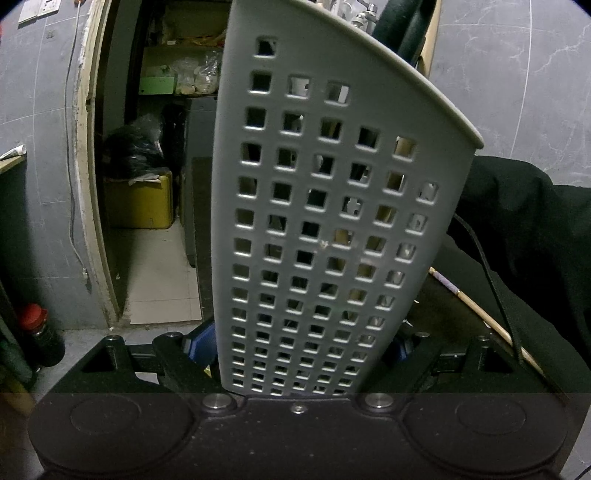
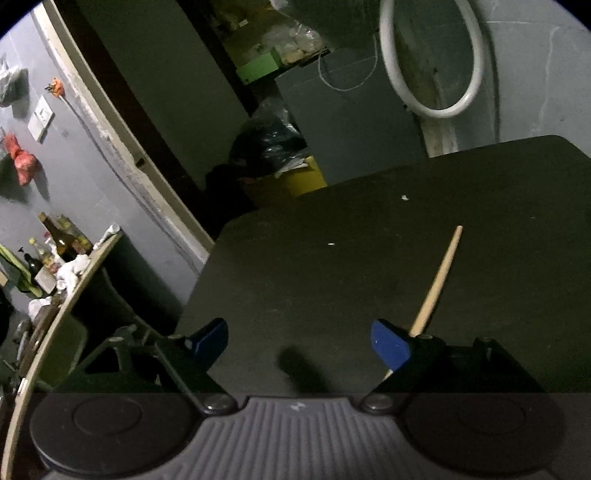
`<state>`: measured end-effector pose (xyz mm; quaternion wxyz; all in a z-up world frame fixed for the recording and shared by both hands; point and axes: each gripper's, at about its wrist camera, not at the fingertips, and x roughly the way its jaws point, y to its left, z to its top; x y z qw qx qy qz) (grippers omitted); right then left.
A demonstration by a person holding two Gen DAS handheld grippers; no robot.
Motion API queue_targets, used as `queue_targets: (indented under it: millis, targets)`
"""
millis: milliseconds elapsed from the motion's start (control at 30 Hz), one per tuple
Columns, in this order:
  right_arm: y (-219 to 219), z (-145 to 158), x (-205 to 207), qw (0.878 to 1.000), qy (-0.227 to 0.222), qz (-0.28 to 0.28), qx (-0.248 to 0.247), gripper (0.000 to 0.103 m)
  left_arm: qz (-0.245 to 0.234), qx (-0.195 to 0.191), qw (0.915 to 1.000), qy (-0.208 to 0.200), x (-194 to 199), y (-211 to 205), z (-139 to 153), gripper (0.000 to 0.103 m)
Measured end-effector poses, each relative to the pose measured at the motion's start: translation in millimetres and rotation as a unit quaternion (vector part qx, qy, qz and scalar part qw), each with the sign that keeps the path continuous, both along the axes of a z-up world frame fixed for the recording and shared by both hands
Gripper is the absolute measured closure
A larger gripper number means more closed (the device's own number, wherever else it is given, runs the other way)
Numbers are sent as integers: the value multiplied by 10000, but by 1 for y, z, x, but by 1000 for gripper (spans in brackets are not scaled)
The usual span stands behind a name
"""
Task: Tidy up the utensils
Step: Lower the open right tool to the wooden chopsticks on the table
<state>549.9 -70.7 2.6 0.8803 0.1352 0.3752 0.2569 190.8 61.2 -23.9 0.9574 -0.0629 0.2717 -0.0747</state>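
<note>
A grey perforated utensil holder (image 1: pixel 325 206) fills the left wrist view, tilted, with several utensil handles (image 1: pixel 364 14) poking out of its top. My left gripper (image 1: pixel 301 347) is shut on its lower part, a blue pad pressing each side. One wooden chopstick (image 1: pixel 476 306) lies on the dark table behind the holder, next to a person's dark sleeve (image 1: pixel 517 229). In the right wrist view my right gripper (image 2: pixel 300 345) stands open just above the dark table (image 2: pixel 369 221) with nothing between its pads. The chopstick (image 2: pixel 439 280) lies to the right, its near end hidden behind the right finger (image 2: pixel 389 349).
The table's left edge drops off to the floor. Beyond it is a doorway with a yellow bin (image 2: pixel 295 181) and black bags. A shelf with bottles (image 2: pixel 62 240) stands far left. A white ring (image 2: pixel 432 59) hangs on the far wall. A red-capped bottle (image 1: pixel 35 332) stands on the floor.
</note>
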Motion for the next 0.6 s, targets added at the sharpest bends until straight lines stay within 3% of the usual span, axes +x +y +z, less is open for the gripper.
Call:
queue_targets:
  millis: [267, 600]
  targets:
    - [-64, -1, -16, 9974, 47, -725, 10, 14, 25, -22, 10000, -21, -3, 0, 0, 17]
    - [-169, -9, -91, 9889, 238, -1468, -9, 12, 43, -27, 10000, -52, -6, 0, 0, 17]
